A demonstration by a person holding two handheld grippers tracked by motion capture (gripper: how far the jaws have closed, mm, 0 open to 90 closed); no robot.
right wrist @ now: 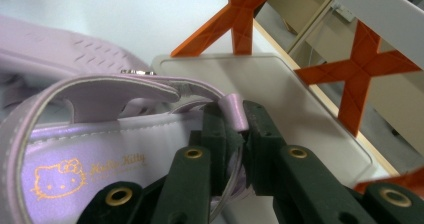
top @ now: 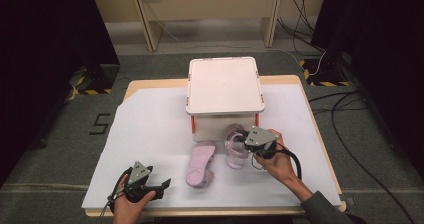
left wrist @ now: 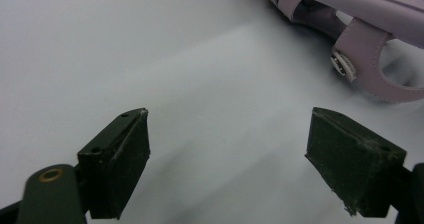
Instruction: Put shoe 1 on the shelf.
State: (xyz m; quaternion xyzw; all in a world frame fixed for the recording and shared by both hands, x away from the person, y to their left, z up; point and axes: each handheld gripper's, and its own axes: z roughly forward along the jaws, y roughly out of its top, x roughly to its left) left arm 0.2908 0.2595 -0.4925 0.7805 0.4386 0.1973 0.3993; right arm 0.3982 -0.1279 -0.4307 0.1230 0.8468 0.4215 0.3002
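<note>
on the white-covered table (top: 150, 129), right gripper (right wrist: 235, 134) clamps a lilac sandal (right wrist: 75, 149); left gripper (left wrist: 227, 159) gapes.

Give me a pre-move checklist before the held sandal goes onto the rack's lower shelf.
1. Right hand-held gripper shut on the sandal strap: ok, pads pinch the strap in the right gripper view.
2. Lower shelf free ahead of the sandal: ok, bare where visible.
3. Orange posts out of the path: cannot tell, they stand close on either side.
4. Second sandal out of the way: ok, lying on the sheet beside the held one.
5. Left hand-held gripper idle: ok, jaws open over the bare sheet, nothing between them.
</note>
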